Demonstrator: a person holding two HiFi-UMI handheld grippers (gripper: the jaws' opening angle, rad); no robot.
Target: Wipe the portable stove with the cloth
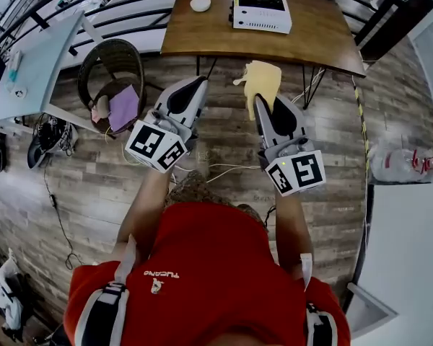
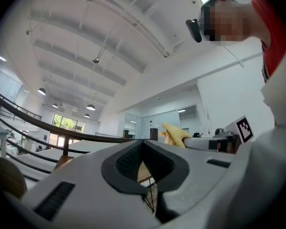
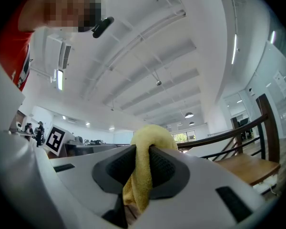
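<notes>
Right gripper (image 1: 260, 101) clamps the yellow cloth (image 1: 263, 78); left gripper (image 1: 200, 81) closed, empty (wicker basket (image 1: 112, 44) holds purple fabric (image 1: 124, 107)).

Bright, even indoor light fills all three views, from ceiling strip lights (image 3: 235, 49), pendant lamps (image 2: 90, 107) and daylit far windows (image 2: 66, 123); shadows on the wooden floor (image 1: 224, 143) are faint. All pictures bow like a fisheye and darken at the corners, and the left hand-held gripper (image 2: 143, 144) near its lens looks soft.
</notes>
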